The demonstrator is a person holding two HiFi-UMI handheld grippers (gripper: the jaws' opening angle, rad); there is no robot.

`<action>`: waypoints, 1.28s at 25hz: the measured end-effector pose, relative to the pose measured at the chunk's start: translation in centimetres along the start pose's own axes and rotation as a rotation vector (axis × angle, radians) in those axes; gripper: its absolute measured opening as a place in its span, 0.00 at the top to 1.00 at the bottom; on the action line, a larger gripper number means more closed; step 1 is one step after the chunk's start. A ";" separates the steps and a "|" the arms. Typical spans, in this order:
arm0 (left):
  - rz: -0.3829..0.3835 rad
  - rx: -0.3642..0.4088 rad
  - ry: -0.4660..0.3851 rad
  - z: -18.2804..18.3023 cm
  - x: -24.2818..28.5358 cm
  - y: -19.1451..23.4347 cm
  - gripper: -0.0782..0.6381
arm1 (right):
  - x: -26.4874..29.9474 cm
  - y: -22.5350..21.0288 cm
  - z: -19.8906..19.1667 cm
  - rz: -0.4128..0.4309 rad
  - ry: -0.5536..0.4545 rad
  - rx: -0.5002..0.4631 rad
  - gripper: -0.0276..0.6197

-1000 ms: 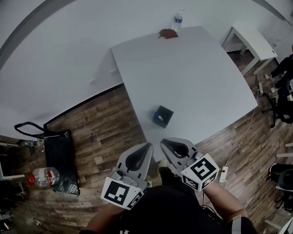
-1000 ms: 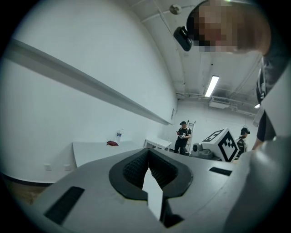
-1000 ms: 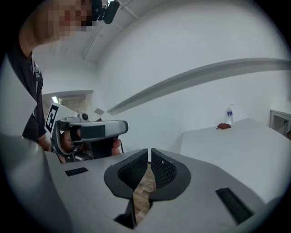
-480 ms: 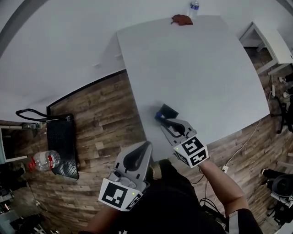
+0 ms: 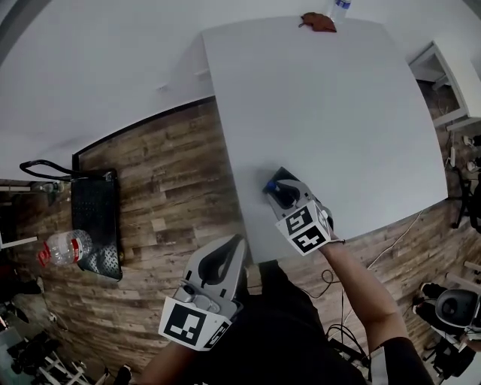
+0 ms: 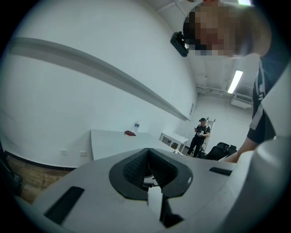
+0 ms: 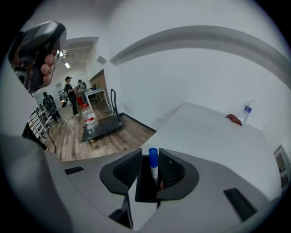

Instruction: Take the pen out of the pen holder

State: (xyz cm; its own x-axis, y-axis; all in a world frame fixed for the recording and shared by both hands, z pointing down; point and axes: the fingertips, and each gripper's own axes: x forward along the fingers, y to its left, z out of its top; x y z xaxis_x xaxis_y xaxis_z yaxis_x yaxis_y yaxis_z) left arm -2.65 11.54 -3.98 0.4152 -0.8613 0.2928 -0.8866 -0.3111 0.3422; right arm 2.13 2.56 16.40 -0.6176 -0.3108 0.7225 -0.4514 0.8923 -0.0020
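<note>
A black square pen holder (image 5: 280,178) stands near the front left edge of the white table (image 5: 338,113). In it stands one pen with a blue cap (image 7: 153,156), upright. My right gripper (image 5: 276,189) is open and reaches over the holder. In the right gripper view its jaws (image 7: 145,175) stand on either side of the pen. The pen is close to the right pad, and a gap shows on its left. The holder's dark opening (image 7: 144,184) shows below. My left gripper (image 5: 234,250) is shut on nothing, held low near my body over the wooden floor.
A water bottle (image 7: 247,112) and a reddish-brown thing (image 5: 318,22) lie at the table's far edge. On the floor to the left are a black cart (image 5: 96,225) and a bottle (image 5: 62,247). A small white table (image 5: 440,60) stands at the right. People stand in the background.
My right gripper has moved forward from near my body to the pen holder and now straddles the pen. The left gripper has stayed low by my body.
</note>
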 end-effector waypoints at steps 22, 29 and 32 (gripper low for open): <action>0.022 -0.025 -0.005 -0.3 -0.5 1.9 0.88 | 2.0 -1.2 -1.1 -0.030 0.087 -0.031 0.85; -0.012 -0.008 -0.026 0.4 -0.3 1.3 0.88 | -0.3 -1.6 0.3 -0.057 0.060 -0.017 0.85; -0.042 -0.005 -0.029 0.8 -0.2 0.7 0.88 | -1.7 -1.6 1.4 -0.068 0.029 -0.004 0.85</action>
State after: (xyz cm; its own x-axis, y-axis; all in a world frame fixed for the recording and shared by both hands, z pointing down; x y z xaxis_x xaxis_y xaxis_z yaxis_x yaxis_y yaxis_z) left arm -3.52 11.20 -4.54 0.4460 -0.8589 0.2518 -0.8674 -0.3453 0.3583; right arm 2.98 1.24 14.15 -0.5662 -0.3615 0.7407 -0.4891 0.8707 0.0511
